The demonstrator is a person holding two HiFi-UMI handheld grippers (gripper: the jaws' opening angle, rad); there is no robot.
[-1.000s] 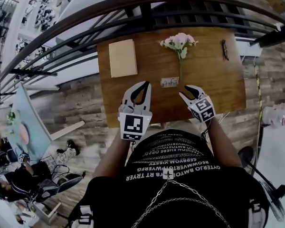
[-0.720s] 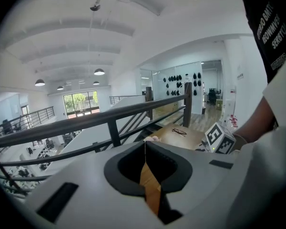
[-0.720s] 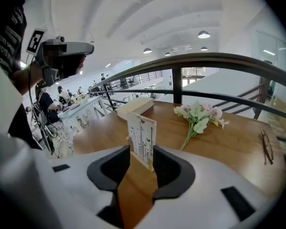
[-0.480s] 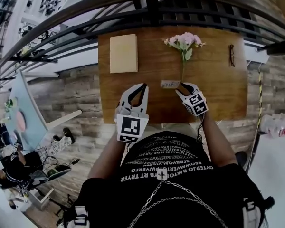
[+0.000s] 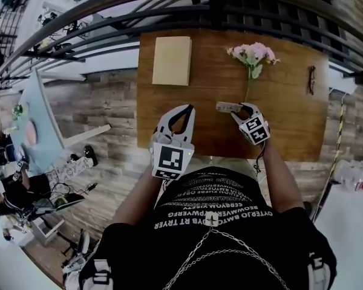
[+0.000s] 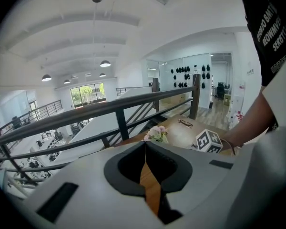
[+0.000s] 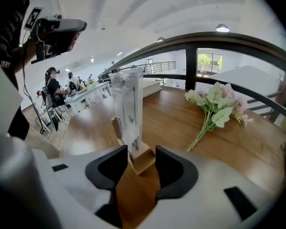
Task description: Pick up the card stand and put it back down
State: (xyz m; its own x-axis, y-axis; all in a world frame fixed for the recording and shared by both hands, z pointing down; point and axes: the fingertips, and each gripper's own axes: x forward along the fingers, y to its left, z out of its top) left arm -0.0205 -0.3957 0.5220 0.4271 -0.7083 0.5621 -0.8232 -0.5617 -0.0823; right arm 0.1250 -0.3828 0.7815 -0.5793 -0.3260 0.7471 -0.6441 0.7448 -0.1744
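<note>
The card stand (image 5: 226, 107), a clear upright holder on a small wooden base (image 7: 142, 159), stands on the wooden table (image 5: 284, 119) just below the flower stem. My right gripper (image 5: 241, 110) is low on the table right behind it. Its jaws have just been opening and stand open, with the base (image 7: 133, 154) between the fingertips; I see no pad pressing on it. My left gripper (image 5: 186, 109) hovers over the table's near edge, left of the stand, with its tips (image 6: 144, 143) touching and nothing in them.
A bunch of pink flowers (image 5: 253, 54) lies beyond the stand, stem pointing at it. A tan notebook (image 5: 172, 60) lies at the far left of the table, glasses (image 5: 311, 79) at the far right. A dark railing (image 5: 242, 11) runs behind the table.
My right gripper has come down and forward to the card stand, so that its tips now flank the base, and its jaws look wider. The left gripper has sunk slightly.
</note>
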